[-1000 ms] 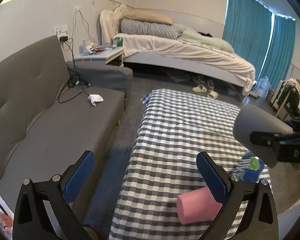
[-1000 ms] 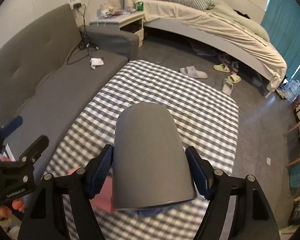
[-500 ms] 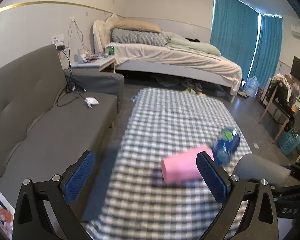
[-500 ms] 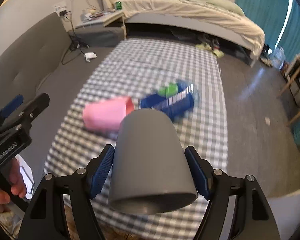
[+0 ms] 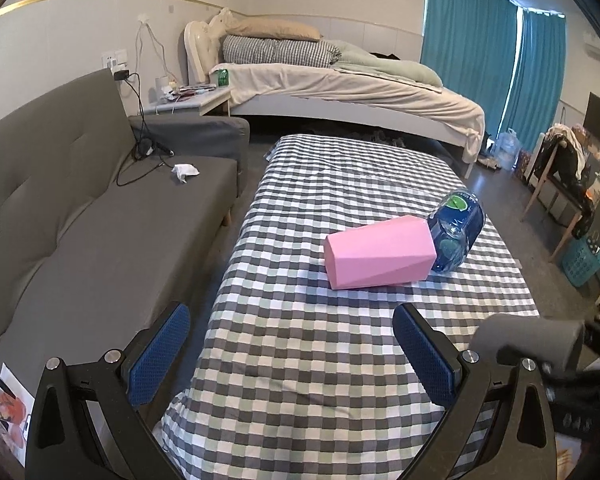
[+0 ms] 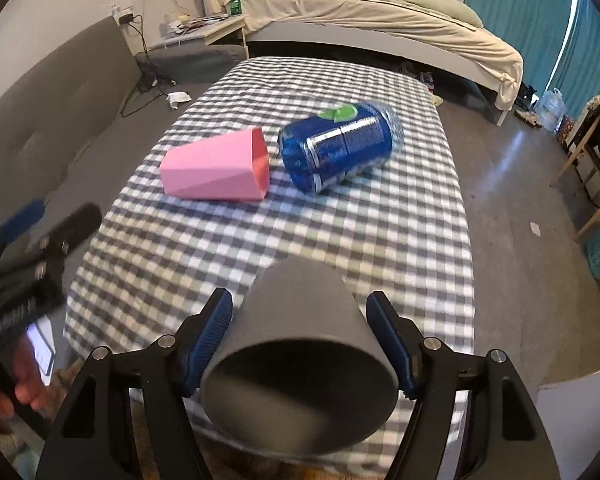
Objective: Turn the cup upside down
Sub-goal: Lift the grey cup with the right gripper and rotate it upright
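Left hand-held gripper (image 5: 292, 356) gapes over checkered table (image 5: 300, 360); pink cup (image 5: 380, 252) lies sideways.

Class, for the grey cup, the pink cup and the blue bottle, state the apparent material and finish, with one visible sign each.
Grey cup: probably matte plastic; even, dull surface without glare, clamped in the right hand-held gripper.
Pink cup: likely matte plastic; crisp flat facets, soft shading.
Blue bottle: seemingly clear thin plastic with a glossy printed label; see-through ends, bright highlights.

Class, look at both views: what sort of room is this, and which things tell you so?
Probably a studio-style bedroom with a sitting area: an unmade bed with pillows, a grey sofa, and teal curtains.
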